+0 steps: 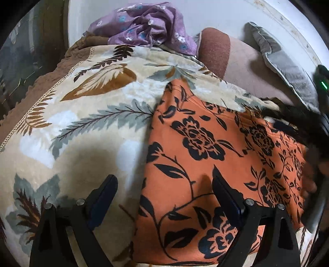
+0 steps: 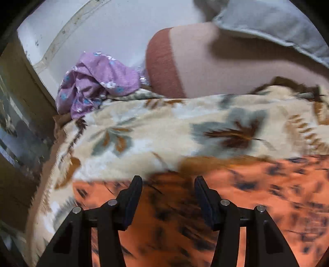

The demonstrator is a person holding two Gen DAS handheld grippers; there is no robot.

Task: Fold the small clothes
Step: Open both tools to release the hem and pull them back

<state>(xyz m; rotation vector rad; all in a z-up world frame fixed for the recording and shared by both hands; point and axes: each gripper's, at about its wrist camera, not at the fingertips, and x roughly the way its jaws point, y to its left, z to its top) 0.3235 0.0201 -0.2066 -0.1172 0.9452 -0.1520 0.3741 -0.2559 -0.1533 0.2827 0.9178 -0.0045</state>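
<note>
Here, the scene from left to right:

Blanket: a cream blanket [image 1: 86,115] with grey and brown leaves covers the bed; a brown border with a pale stitched line runs along its left edge in the left wrist view.

Left gripper: the left gripper [image 1: 164,184] hangs over the bed with its two black fingers spread wide and nothing between them. One finger is above the blanket, the other above the orange cloth, so the cloth's left edge passes between them.

Purple garment: a crumpled purple garment [image 1: 148,24] with small white and blue flowers lies at the far end of the blanket, near the white wall [image 1: 216,12].

Orange garment: the orange garment [image 1: 216,164] with black flowers and vines lies flat on the blanket, in the right half of the left wrist view. Its left edge is straight and its far corner points toward the pillows.

Right gripper: the right gripper [image 2: 168,184] is above the orange garment [image 2: 236,195], fingers apart and gripping nothing. This view is blurred, so whether the tips touch the cloth cannot be told.

Pillows: a pinkish pillow [image 1: 253,67] with a rust-brown band lies beyond the blanket, and a grey pillow [image 1: 283,59] leans on it against the wall.
</note>
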